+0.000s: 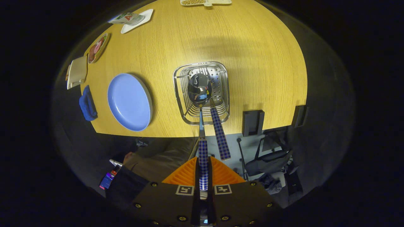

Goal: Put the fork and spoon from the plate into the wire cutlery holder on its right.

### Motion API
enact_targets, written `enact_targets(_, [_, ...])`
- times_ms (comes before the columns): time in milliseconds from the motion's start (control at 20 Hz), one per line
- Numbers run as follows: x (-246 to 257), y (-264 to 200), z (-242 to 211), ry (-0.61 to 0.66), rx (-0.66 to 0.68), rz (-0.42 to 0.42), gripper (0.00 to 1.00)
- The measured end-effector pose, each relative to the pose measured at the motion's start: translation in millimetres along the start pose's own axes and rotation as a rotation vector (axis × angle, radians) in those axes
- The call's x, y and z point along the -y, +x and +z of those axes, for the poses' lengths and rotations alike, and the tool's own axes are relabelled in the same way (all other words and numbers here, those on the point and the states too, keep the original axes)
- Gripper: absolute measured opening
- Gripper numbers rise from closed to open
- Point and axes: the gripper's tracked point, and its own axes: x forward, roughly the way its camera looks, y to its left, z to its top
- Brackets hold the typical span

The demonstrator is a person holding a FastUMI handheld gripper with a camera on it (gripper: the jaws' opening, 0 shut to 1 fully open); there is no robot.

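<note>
Spoon (199,90) pinched by its checked handle between closed fingers (203,176), bowl over wire cutlery holder (221,67) already holding the fork (220,135), empty blue plate (129,101) left of holder on table (252,47), blue cloth (87,104) beyond plate.

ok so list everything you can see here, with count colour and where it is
spoon: 1, steel bowl, blue-checked handle, held over the holder
fork: 1, blue-checked handle, standing in the holder
wire cutlery holder: 1, silver, right of the plate
plate: 1, blue, on the table
cloth: 1, blue, left of the plate
table: 1, yellow wood
person's sleeve: 1, below the table edge
tool: 1, fingers shut on the spoon handle
</note>
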Motion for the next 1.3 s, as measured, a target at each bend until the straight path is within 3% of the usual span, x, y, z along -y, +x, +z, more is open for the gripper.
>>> enact_targets(300, [-10,9,14,0.003,-0.096,0.008,0.09])
enact_targets(750, [-3,14,32,-0.021,-0.185,-0.049,0.09])
enact_targets(1300, [2,8,42,-0.071,-0.134,-0.105,0.15])
